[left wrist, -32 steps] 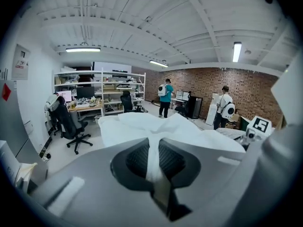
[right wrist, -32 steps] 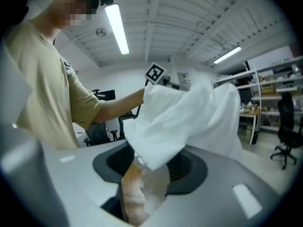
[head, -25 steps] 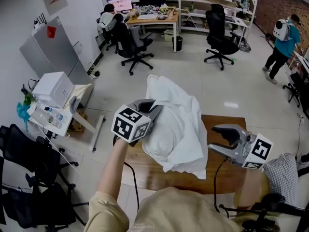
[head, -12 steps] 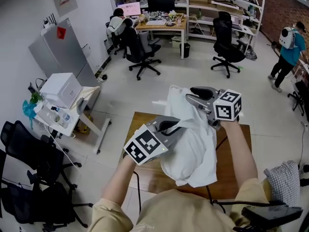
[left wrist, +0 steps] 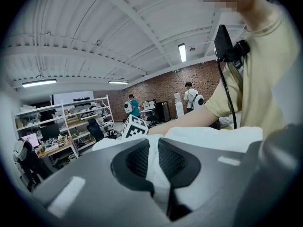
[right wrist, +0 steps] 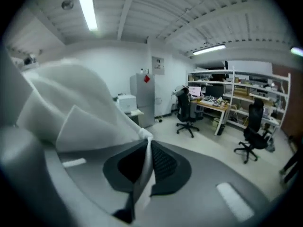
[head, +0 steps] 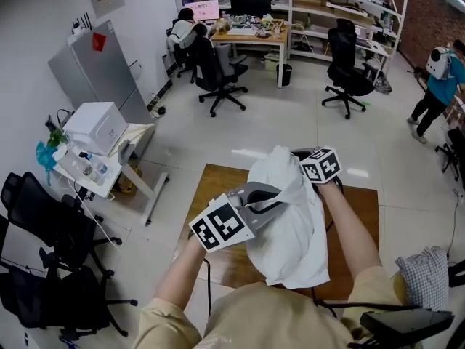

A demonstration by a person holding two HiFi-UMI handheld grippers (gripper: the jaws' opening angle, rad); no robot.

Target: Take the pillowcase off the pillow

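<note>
A white pillow in its white pillowcase point(head: 292, 231) hangs above the wooden table point(head: 211, 184), held up between both grippers. My left gripper point(head: 272, 195) is at the bundle's left side, shut on a fold of the white pillowcase point(left wrist: 154, 169). My right gripper point(head: 296, 156) is at the top right of the bundle, its marker cube point(head: 320, 164) facing up. Its jaws have just been closing and are now shut on a thin edge of the pillowcase point(right wrist: 143, 167). The pillow's far side is hidden by the cloth.
A small table with a white box point(head: 96, 126) stands to the left, with black chairs point(head: 43, 217) near it. A checked cloth point(head: 425, 264) lies at the lower right. Office chairs point(head: 218, 71), desks and shelves fill the far room, where a person in teal point(head: 439, 67) walks.
My right gripper went from low at the table's right up to the pillow's top, then closed on the cloth. The left gripper shifted right with the pillow.
</note>
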